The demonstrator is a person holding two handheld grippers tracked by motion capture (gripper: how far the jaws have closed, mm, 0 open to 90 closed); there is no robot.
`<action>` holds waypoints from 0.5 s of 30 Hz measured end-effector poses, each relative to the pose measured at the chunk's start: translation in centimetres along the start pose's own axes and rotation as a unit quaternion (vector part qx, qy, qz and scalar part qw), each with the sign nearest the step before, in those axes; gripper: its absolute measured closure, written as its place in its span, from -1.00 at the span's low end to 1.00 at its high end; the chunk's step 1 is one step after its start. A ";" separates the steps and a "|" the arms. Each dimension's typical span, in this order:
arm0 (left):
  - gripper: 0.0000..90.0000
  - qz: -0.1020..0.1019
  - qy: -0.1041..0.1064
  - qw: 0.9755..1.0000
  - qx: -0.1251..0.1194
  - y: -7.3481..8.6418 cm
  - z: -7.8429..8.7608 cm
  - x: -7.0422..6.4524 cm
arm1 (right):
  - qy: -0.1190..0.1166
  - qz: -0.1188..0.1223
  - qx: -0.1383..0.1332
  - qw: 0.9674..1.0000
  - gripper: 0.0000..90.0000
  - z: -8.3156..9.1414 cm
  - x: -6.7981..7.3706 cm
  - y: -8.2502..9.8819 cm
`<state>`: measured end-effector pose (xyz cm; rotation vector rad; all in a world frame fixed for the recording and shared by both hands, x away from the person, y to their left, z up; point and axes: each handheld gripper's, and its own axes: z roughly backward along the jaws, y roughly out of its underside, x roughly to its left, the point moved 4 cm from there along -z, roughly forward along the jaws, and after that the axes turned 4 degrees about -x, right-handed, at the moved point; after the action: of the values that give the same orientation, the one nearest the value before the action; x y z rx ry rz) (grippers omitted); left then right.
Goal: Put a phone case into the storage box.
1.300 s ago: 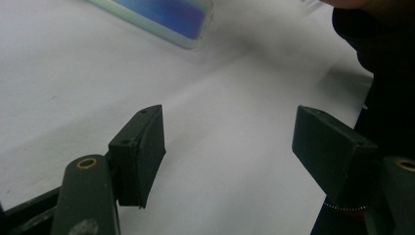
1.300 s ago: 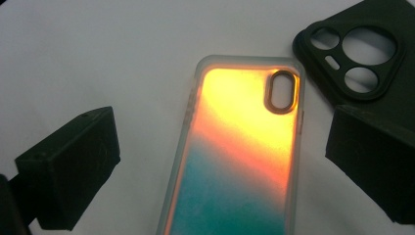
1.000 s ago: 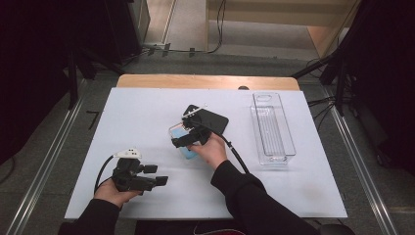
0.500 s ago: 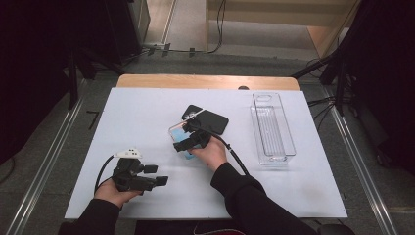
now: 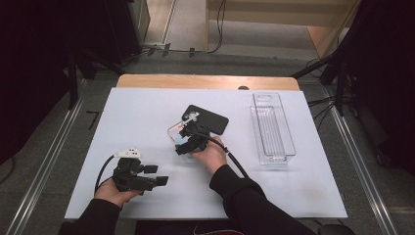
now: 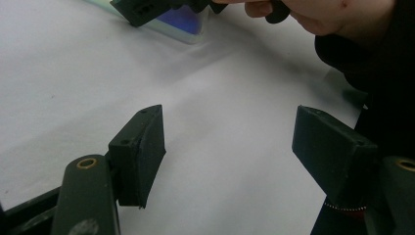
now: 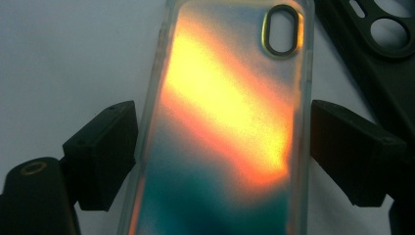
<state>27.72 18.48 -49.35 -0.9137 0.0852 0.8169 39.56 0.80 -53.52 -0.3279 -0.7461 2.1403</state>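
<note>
Left hand-held gripper (image 5: 161, 180) rests low at the near left of the white tabletop (image 5: 137, 117); jaws stand wide apart, nothing between them, bare surface ahead.

Right hand-held gripper (image 5: 182, 146) sits mid-tabletop, pointed away from the person. Its jaws have just been closing and now straddle the iridescent phone case (image 7: 230, 117): left pad at or just off the case's long edge, right pad just beside the other edge; firm contact cannot be told. Case lies flat, camera cutout at its far end.

Black phone case (image 5: 208, 119) lies just beyond and to the right, close beside the iridescent one. Clear plastic tray (image 5: 288, 142) stands well apart to the right, with open tabletop between.
</note>
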 end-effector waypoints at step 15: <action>-0.38 0.003 -0.003 1.000 0.002 0.0 0.1 0.1 | -0.009 0.001 -0.012 1.000 -0.67 0.2 -0.2 0.3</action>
<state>27.78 18.64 -49.39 -0.9083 0.0852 0.8252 39.42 0.46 -53.52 -0.3233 -0.7821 2.1407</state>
